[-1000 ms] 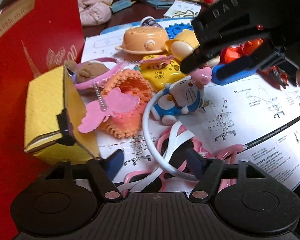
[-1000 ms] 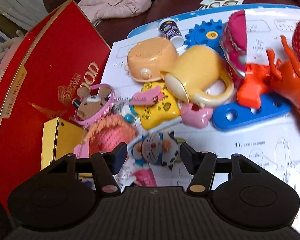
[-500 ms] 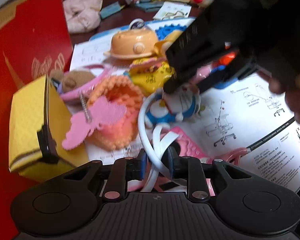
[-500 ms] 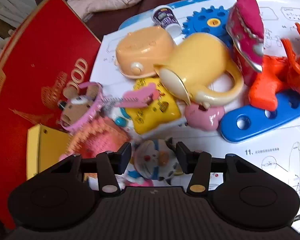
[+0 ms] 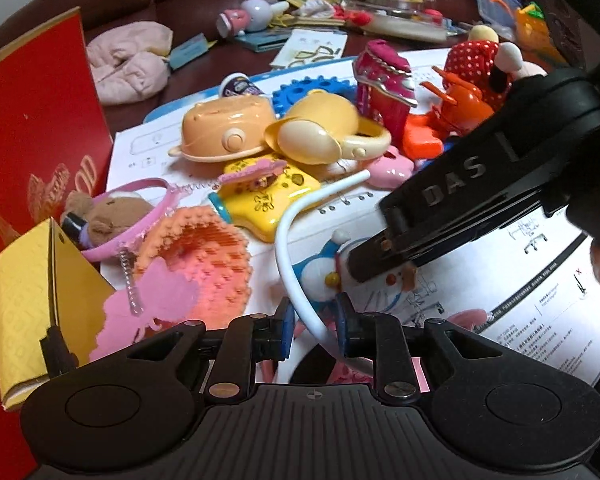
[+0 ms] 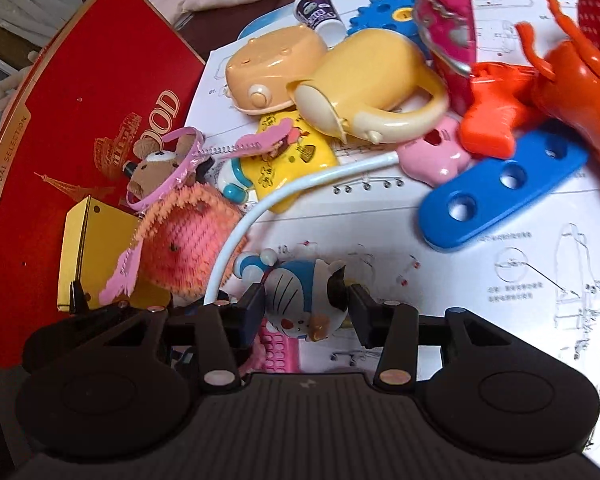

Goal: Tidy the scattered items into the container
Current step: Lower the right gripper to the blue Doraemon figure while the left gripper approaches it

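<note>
- Left gripper (image 5: 311, 330): jaws pinched on the white headband (image 5: 296, 236), which arcs up & away from the pads toward the toy pile. Grip looks set.
- Right gripper (image 6: 305, 310): jaws clamped either side of the blue cat figure (image 6: 300, 300), pads pressing its head; the figure sits on the printed instruction sheet (image 6: 480, 280), just beside the headband.
- Step, as I read it: both picks made, lift & carry not yet begun.
- Just beyond: pink knitted pouch (image 5: 204, 256), yellow box (image 5: 32, 300), then yellow star toy (image 5: 272, 200), cream jug (image 5: 324, 136), blue strip (image 6: 500, 196).
- Farther left: red box (image 6: 80, 128), prob. the container, though its opening isn't in view, so can't confirm.
- Next move needs: raise both straight up, clear of the pile; watch the headband's free end near the star toy; carry left to the red box.
</note>
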